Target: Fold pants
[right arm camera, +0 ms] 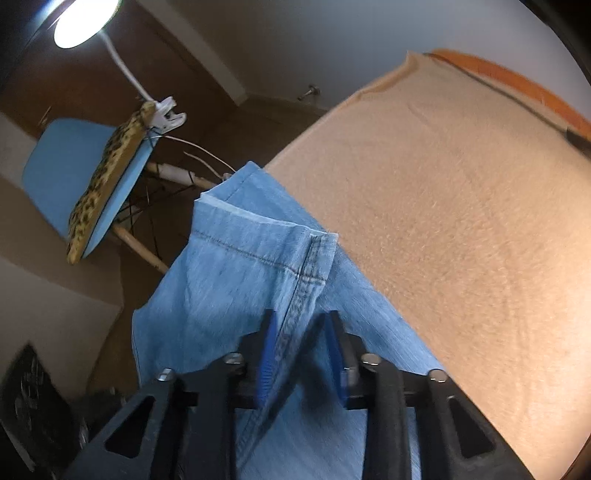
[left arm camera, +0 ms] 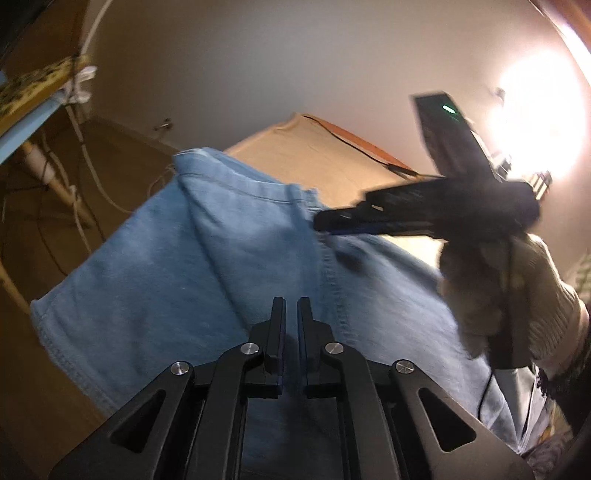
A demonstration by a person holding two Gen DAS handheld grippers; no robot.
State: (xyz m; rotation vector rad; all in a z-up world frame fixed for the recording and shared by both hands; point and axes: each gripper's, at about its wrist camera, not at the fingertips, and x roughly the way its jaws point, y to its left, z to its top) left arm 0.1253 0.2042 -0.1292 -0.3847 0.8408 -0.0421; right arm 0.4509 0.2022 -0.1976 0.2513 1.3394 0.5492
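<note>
Denim comes first: the pants (right arm camera: 236,295), pale blue jeans, lie partly on a tan cloth-covered table (right arm camera: 461,221), with the hemmed end of a leg reaching toward twelve o'clock and spilling past the table's edge on the nine o'clock side. In the right wrist view the right gripper (right arm camera: 301,325) has its blue-padded fingers (right arm camera: 267,350) a moderate way apart, straddling the stitched seam that runs up the leg — the cloth lies between them, but the pads do not look closed on it. In the left wrist view the left gripper (left arm camera: 291,306) shows its fingers narrowed to a slim gap over the denim; whether a thin layer is pinched there I cannot tell, since the fabric seems to pass beneath the tips rather than through them. The other gripper appears at three o'clock in that view, blurred, held by a hand in a pale knit glove (left arm camera: 517,295), its tip touching the seam. My judgement is that the fold is at an early stage — the leg is being gathered and lined up, not yet doubled over. The next move likely calls for both grippers to take a firm hold on the seam and edge, then carry the cloth across evenly so the hem stays square. Beyond the table, at ten o'clock, stands a blue chair (right arm camera: 59,173) with a leopard-print cushion (right arm camera: 107,177) and a clip-on lamp (right arm camera: 85,18).
</note>
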